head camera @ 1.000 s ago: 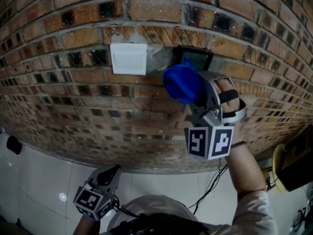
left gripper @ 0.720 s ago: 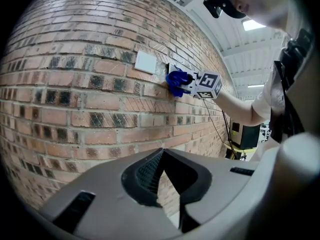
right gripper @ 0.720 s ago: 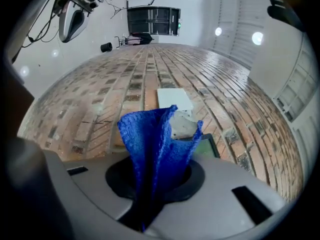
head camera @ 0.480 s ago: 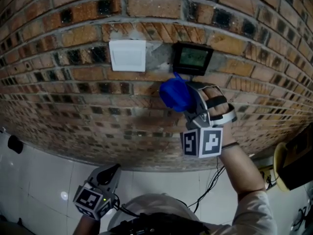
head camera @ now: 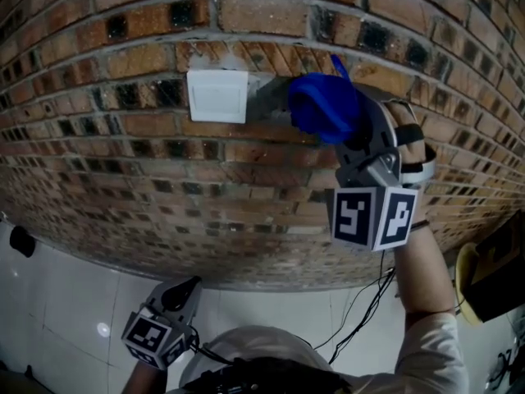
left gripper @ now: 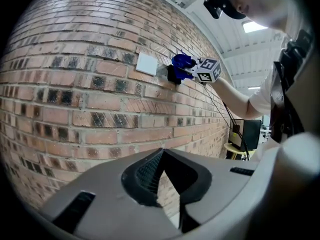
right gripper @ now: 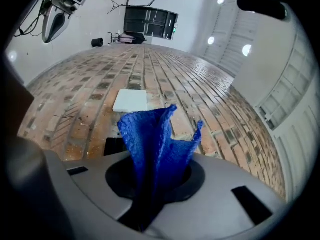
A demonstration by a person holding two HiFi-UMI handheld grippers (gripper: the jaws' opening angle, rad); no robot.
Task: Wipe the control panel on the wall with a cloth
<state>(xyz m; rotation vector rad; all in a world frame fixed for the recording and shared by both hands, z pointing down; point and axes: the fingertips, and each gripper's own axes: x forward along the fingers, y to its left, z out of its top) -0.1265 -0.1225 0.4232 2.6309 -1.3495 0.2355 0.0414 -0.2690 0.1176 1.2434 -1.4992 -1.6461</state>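
step in hand, as we judge it: a wiping pass over the control panel. the right gripper (head camera: 349,134) is raised to the brick wall (head camera: 123,162), its jaws clamped on a bunched blue cloth (head camera: 322,107). in the right gripper view the cloth stands up out of the closed jaws in two folds, pinched at its lower part. the cloth lies over the control panel (right gripper: 114,145), so the head view shows almost none of it. only a dark corner shows beside the cloth in the right gripper view. we cannot tell how firmly cloth meets panel. a white switch plate (head camera: 217,95) sits just beside, to the left, apart from the cloth.

the left gripper (head camera: 185,287) hangs low by the person's body, well apart from the wall. its jaws are together with nothing between them.

notes for doing the pass well:
- keep the loose folds, not the jaw tips, against the panel face.
- use light, even pressure, since the panel may carry a screen or keys.
- run overlapping strokes across the full face and along its edges.
- keep off the rough brick and mortar, which would likely snag the cloth and load it with grit.
- stop short of the switch plate.
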